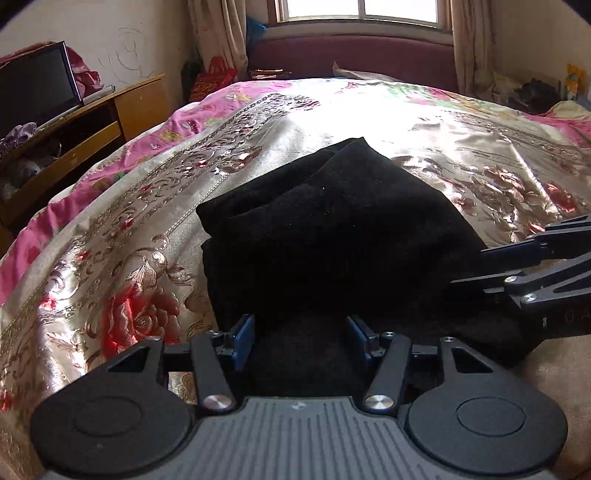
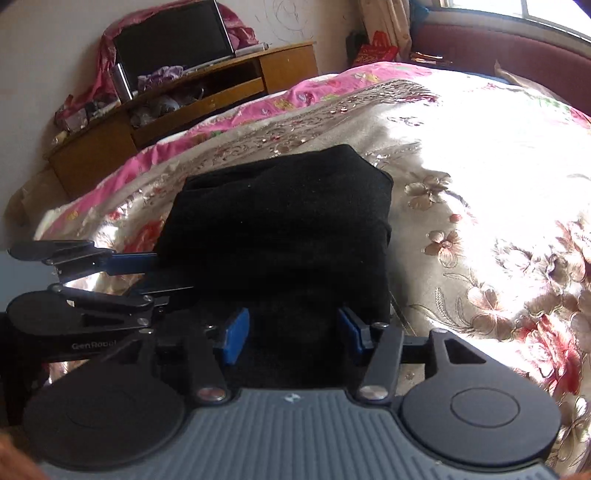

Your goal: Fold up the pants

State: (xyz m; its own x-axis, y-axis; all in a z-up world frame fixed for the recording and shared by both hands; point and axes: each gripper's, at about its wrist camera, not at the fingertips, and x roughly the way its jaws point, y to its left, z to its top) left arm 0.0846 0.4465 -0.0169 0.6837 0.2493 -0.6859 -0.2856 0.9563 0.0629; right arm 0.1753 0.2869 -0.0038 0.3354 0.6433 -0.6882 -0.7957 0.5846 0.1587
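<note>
Black pants (image 1: 325, 225) lie folded into a thick bundle on a shiny floral bedspread (image 1: 129, 229); they also show in the right wrist view (image 2: 280, 229). My left gripper (image 1: 301, 338) is open, its blue pads (image 1: 244, 338) spread at the near edge of the bundle with black cloth between them. My right gripper (image 2: 293, 334) is open too, at the same near edge, a little to the right. Each gripper shows in the other's view: the right one (image 1: 480, 266) from the side, the left one (image 2: 147, 269) at the bundle's left edge.
A wooden TV stand (image 1: 85, 122) with a dark screen (image 1: 33, 88) stands left of the bed. A maroon headboard (image 1: 354, 55), curtains and a bright window (image 1: 358, 9) are beyond. Clutter lies at the bed's far right (image 1: 532, 96).
</note>
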